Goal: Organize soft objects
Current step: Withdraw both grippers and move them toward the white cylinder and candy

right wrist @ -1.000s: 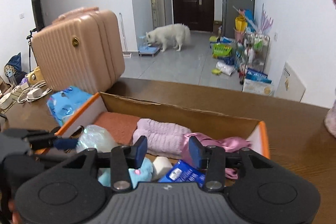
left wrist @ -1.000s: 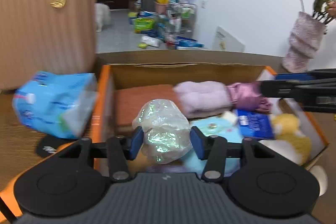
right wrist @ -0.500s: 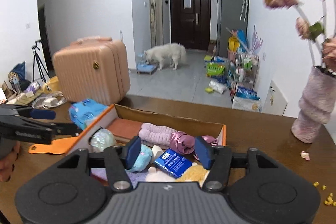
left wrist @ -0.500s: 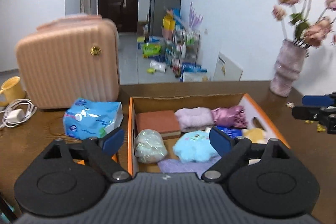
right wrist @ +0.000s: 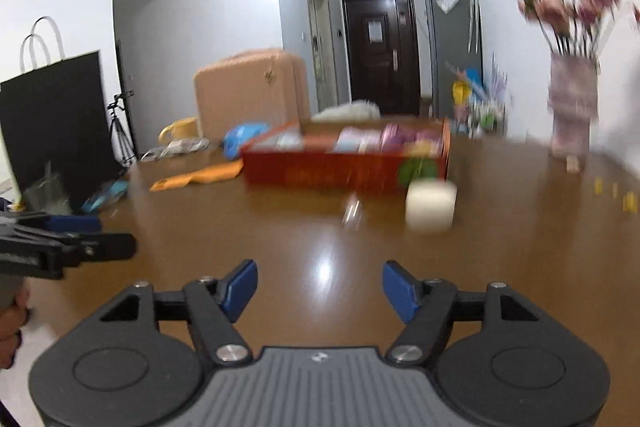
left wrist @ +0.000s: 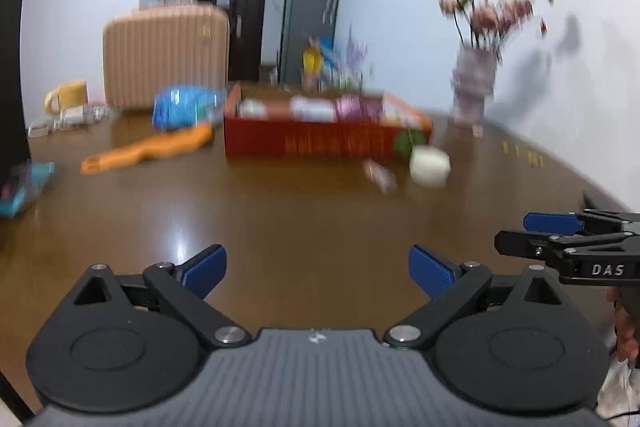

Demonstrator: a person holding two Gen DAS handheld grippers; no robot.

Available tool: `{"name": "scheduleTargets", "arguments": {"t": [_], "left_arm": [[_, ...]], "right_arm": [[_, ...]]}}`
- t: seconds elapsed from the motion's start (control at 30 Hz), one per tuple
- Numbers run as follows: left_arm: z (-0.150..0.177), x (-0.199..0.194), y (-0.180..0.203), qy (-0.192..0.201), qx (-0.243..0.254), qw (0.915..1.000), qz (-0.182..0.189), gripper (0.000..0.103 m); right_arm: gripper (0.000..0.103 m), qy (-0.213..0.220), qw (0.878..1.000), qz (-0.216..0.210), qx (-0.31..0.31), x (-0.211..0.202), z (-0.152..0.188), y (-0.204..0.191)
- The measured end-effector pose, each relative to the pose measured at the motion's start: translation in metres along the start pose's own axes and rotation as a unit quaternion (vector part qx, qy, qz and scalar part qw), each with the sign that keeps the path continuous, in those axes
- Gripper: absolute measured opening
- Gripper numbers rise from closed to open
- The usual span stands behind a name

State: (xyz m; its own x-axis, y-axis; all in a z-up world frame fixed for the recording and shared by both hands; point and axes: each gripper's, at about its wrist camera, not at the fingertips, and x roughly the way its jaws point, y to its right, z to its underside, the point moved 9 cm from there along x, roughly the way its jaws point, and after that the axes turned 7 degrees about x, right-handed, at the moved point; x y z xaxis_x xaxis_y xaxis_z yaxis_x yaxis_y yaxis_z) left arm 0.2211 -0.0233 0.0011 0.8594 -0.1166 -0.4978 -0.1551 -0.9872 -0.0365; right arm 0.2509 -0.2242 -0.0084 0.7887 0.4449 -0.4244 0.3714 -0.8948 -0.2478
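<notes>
**A:** Both tools are over bare table here. The left gripper (left wrist: 318,272) has its blue pads spread wide, nothing between them, only glossy brown wooden table (left wrist: 304,211) beneath.

**B:** Same on the other side. The right gripper (right wrist: 319,286) is parted and empty as well. From the left camera it shows at the right edge, side-on.

**A:** And the soft things?

**B:** Packed in the red cardboard box with orange rims (left wrist: 326,137), well ahead of both grippers. Pink, white and pale bundles show above its wall, but the blur hides what each one is.

**A:** One piece sits outside it: a cream-white soft roll (left wrist: 429,166) on the table, just in front of the box's right corner. A small blurred wrapper (left wrist: 380,176) lies near it.

**B:** Left of the box, a blue plastic tissue pack (left wrist: 182,106) and a flat orange cardboard piece (left wrist: 148,149). Behind them, the ribbed pink suitcase (left wrist: 164,55).

**A:** To the right of the box, a pale ribbed vase of pink flowers (left wrist: 474,87).
</notes>
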Motion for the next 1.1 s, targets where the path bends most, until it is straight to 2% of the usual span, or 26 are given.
{"name": "scheduleTargets", "arguments": {"t": [0.1,0.2,0.37,0.6,0.67,0.73,0.87,1.0,1.1], "left_arm": [[0.007,-0.008,0.004,-0.005,0.0,1.0,0.004,0.1],[-0.002,-0.007,0.006,0.004,0.002,1.0,-0.001,0.099],[-0.015,-0.002,0.02,0.021,0.019,0.9995,0.017,0.1],[-0.035,0.055,0.037,-0.002,0.009,0.9991,0.042,0.099],[-0.046,0.082,0.045,-0.004,0.015,0.999,0.043,0.094],[-0.059,0.112,0.052,-0.01,0.018,0.9986,0.048,0.08],[-0.082,0.177,0.067,-0.036,0.015,0.9962,0.078,0.07],[-0.094,0.234,0.068,-0.062,0.001,0.9951,0.076,0.057],[-0.094,0.259,0.064,-0.072,0.011,0.9956,0.059,0.049]], "right_arm": [[0.068,-0.016,1.0,-0.007,0.008,-0.012,0.023,-0.007],[0.068,0.001,1.0,0.009,-0.005,-0.02,0.019,-0.009],[0.068,0.02,0.999,0.021,0.013,-0.025,0.01,0.0],[0.068,0.011,0.998,0.049,0.032,-0.004,0.003,0.035],[0.068,0.006,0.997,0.064,0.04,0.008,-0.003,0.049],[0.068,0.003,0.996,0.079,0.044,0.022,-0.012,0.063],[0.068,0.0,0.995,0.09,0.033,0.051,-0.038,0.083],[0.068,-0.004,0.995,0.098,0.009,0.095,-0.07,0.098],[0.068,-0.022,0.995,0.099,0.004,0.132,-0.085,0.108]]}}
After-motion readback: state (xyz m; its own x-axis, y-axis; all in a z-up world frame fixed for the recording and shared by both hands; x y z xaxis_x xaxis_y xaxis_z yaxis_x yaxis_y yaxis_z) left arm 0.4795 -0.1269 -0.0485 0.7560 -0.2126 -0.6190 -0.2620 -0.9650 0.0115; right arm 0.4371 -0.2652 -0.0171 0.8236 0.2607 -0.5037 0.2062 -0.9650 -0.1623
